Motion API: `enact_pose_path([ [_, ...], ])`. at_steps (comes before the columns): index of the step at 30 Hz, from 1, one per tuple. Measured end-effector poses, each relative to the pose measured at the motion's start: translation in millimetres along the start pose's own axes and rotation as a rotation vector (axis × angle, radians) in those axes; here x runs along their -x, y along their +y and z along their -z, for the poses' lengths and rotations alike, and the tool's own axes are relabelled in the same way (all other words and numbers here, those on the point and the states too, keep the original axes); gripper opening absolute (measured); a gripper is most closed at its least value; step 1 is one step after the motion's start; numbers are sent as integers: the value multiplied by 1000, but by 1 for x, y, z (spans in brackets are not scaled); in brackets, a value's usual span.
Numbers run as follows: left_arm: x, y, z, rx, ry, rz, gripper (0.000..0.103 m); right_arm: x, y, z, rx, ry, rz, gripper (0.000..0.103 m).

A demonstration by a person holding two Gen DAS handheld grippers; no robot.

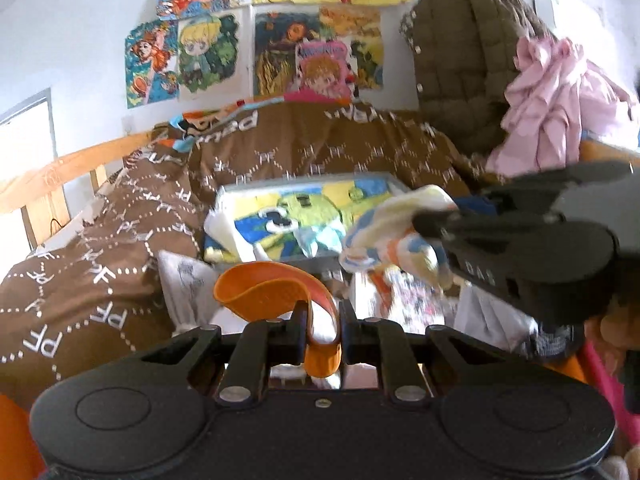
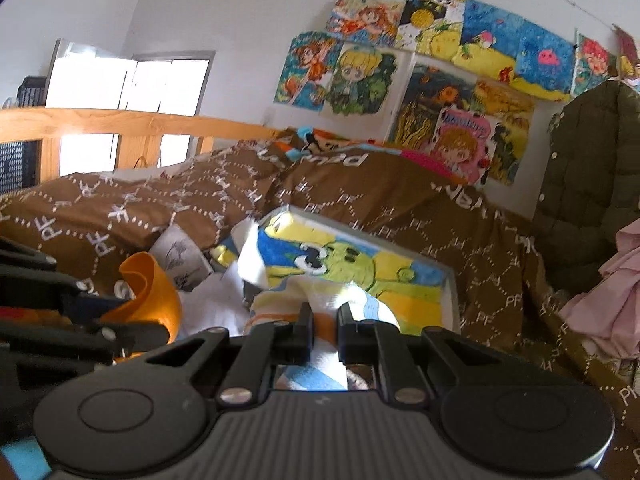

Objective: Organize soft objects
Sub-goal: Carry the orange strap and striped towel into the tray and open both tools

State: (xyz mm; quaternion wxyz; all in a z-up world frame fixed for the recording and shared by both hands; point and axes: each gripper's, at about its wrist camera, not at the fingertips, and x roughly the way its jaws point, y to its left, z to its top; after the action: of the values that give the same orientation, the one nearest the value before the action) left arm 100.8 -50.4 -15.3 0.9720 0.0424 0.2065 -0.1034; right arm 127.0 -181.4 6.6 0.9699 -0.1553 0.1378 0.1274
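Left gripper (image 1: 320, 322) is clamped on an orange soft strip (image 1: 264, 292); the strip loops up out of the jaws and curls over to the left, its lower end hanging down between the fingers. In the right wrist view the same orange piece (image 2: 150, 292) shows at left, beside the left gripper body.

Right gripper (image 2: 323, 322) has jaws nearly together, pinching a pale yellow, blue and orange cloth (image 2: 320, 300); fabric shows between and below the fingers. From the left wrist camera that cloth (image 1: 396, 232) hangs bunched off the right gripper's tip (image 1: 424, 228), lifted in front of the cartoon box.

Landmark: flat box with a green cartoon figure print (image 1: 304, 216), lying on the brown patterned duvet (image 1: 100, 264). Orange strip sits in front of the box, lower left of it. The cloth is at the box's right front corner. A white printed pillow (image 1: 184, 280) lies left of the box, against the duvet. Behind the box: wall with colourful drawings (image 1: 272, 40). Right of the box: olive quilted jacket (image 1: 460, 64) and pink garment (image 1: 560, 100). Wooden bed rail (image 2: 120, 124) runs far left behind the duvet.
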Motion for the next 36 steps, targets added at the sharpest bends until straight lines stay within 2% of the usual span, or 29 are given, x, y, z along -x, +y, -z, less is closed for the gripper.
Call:
enact_pose_path([
  [4,-14,10,-19,19,-33,17,16,-8,-10,-5,-35,-47,38,12],
  [10,-63,28,-51,34,-66,23,17,-49,-35,-16,-112,-76,87,12],
  [17,-131,55,-71,55,-82,43,17,-111,-71,-28,-323,-62,83,12],
  [26,-203,79,-73,57,-35,145,17,-186,-88,-29,-488,4,16,13],
  [36,-238,100,-55,138,85,144,19,-217,-76,-13,-540,137,-37,13],
])
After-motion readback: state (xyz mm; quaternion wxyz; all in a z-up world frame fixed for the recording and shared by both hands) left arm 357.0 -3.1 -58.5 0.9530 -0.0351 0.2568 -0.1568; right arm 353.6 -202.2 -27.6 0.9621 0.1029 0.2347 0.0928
